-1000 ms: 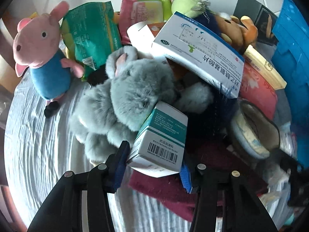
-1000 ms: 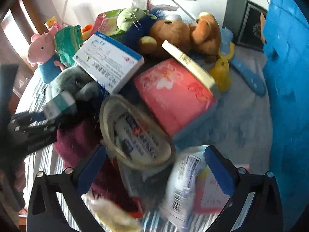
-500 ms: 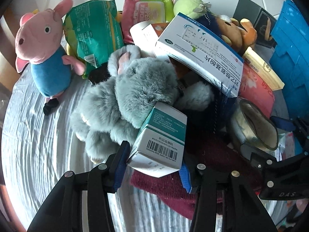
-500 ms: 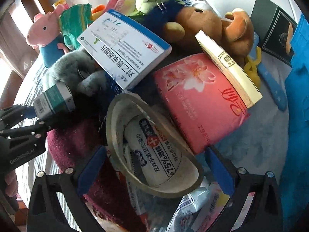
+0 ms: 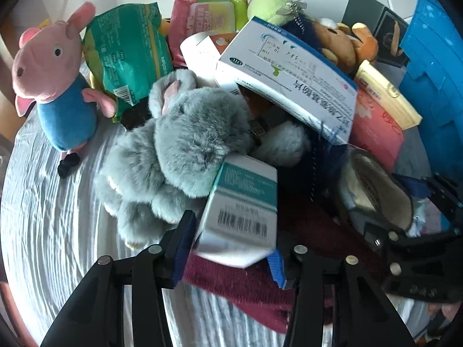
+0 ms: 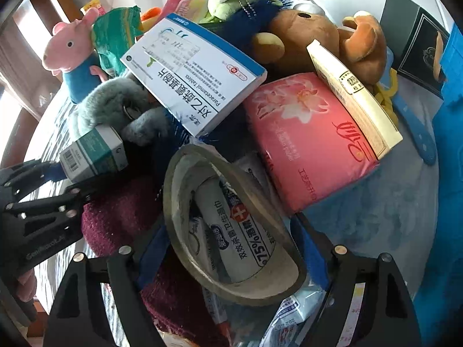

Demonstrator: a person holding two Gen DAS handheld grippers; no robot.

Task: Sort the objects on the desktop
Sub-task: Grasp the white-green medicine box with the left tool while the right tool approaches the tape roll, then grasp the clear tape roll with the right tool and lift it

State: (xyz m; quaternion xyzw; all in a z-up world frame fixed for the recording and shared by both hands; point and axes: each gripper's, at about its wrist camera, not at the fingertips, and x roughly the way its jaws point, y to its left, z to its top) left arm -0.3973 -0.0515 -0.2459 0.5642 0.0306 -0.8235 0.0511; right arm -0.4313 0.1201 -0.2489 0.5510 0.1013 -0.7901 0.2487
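Basically left gripper (image 5: 230, 244) is clamped on the teal-white medicine box (image 5: 241, 202), pads on both sides, box tilted up off the maroon towel (image 5: 249, 283), probably mid-lift out of the heap. Right gripper (image 6: 231, 245) straddles the tape roll (image 6: 231, 231) with a wipes tube (image 6: 234, 225) lying inside; jaws spread, contact unclear. Grey plush bunny (image 5: 179, 156) leans against the box. Big paracetamol box (image 6: 194, 72) rests atop the pile, hiding what's beneath. Table edge is cut off; the box's underside is blurred.
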